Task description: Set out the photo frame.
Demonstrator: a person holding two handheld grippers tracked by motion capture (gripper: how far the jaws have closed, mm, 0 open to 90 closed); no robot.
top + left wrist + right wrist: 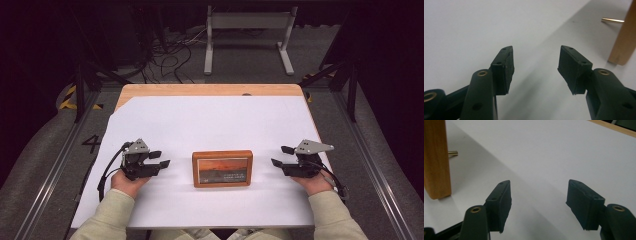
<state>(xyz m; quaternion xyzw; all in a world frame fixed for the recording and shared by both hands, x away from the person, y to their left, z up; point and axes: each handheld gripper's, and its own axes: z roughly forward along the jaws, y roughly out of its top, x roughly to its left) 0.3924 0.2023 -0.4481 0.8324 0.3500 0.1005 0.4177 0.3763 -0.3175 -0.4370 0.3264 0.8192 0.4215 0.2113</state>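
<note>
Nearest, the left gripper and right gripper rest low over the white sheet, each with jaws spread apart and nothing between them. Between them, clear of both, stands the wooden picture frame; beyond, the table's wooden edge.

I see cream sleeves, black grippers with grey three-cornered plates, brass-ringed screw holes and trailing black cables.

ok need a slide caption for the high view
Wooden-framed sunset picture standing on a white-covered table, flanked by the open left tool and open right tool, neither touching it.
</note>
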